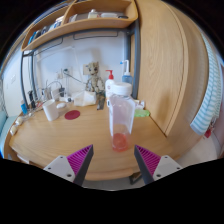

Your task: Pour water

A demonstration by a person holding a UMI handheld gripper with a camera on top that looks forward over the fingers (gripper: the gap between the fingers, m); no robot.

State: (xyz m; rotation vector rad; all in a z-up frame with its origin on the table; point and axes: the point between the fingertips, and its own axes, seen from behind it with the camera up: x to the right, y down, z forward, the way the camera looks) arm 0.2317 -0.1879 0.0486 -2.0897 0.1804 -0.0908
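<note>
Wooden desk (95, 135) in a small room, shelf (85, 25) up on the wall. Going left to right: a white cup (52, 111) sits well off to the left, with a small red disc (72, 115) beside it. The clear plastic bottle (121, 112) stands upright dead ahead, just beyond the gripper (113, 160). Jaws are spread wide, holding nothing. Straight push forward should do it, nothing's blocking the way.

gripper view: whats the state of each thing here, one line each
tongs: open, holding nothing
clear bottle: upright on the table, white cap on, just ahead of the tongs, untouched
white cup: upright, beyond and to the left
pink lid: lying flat beside the cup
table: wooden, carrying all of these
</note>
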